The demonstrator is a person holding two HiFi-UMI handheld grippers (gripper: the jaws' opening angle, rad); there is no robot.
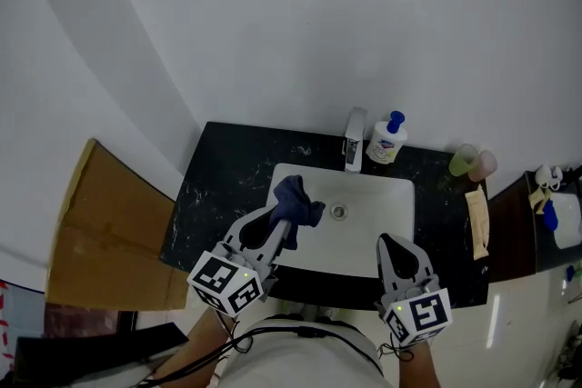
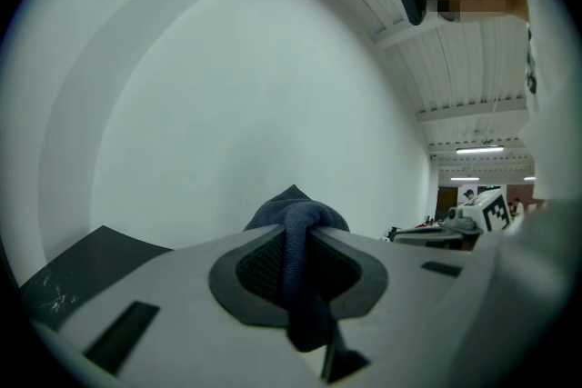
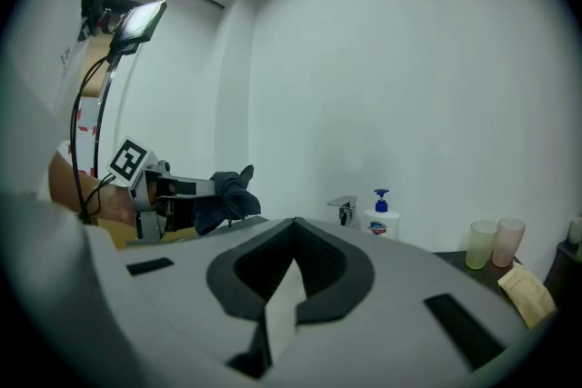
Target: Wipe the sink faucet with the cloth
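**Cloth clamped in the left tool, faucet clear across the basin**

The left gripper (image 1: 287,223) is closed on a dark blue cloth (image 1: 296,201). The fabric is bunched between the pads and pokes out past the tips, over the left part of the white sink basin (image 1: 386,218). The right gripper (image 1: 397,243) hangs at the basin's near right rim, its jaws closed together on nothing.

The chrome faucet (image 1: 354,141) stands at the middle of the back rim. Its long axis runs from the wall toward the drain (image 1: 338,212), spout facing the person. Open basin lies between cloth and faucet.

The white wall (image 1: 300,23) is close behind the faucet. A soap pump bottle (image 1: 387,139) stands just beside it on the right. The black countertop (image 1: 223,173) to its left is bare.
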